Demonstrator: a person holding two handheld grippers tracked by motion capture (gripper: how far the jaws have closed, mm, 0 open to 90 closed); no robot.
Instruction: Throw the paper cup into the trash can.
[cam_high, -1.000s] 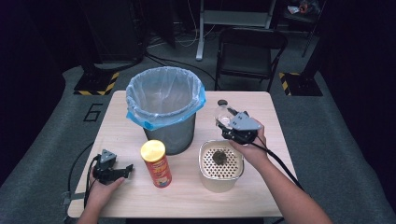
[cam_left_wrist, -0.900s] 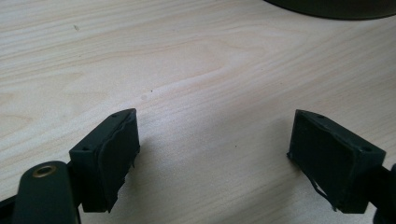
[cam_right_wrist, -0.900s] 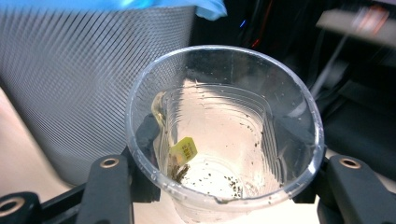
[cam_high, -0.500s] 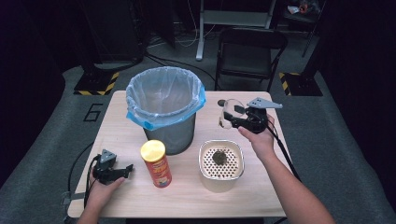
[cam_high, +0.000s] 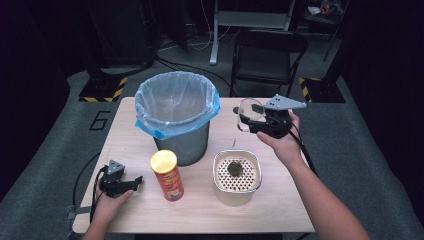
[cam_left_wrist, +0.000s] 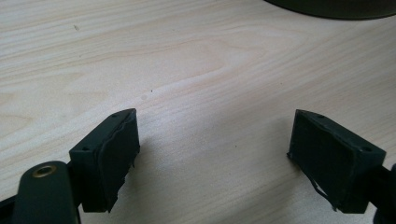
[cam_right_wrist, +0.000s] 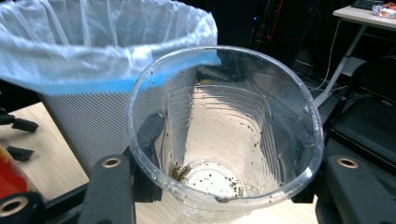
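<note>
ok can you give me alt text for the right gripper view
A clear plastic cup, clamped between the two black jaws of the right gripper, faces the camera with dark specks of residue at its bottom. Behind it stands a mesh waste bin lined with a translucent bag, on a light wooden table.

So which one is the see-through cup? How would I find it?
Start at the big bin with the blue-edged bag on the table. Look right of it: the right hand-held gripper holds the clear plastic cup up off the table. Unlike the red can and strainer tub, it is see-through, with dark crumbs at the bottom.
</note>
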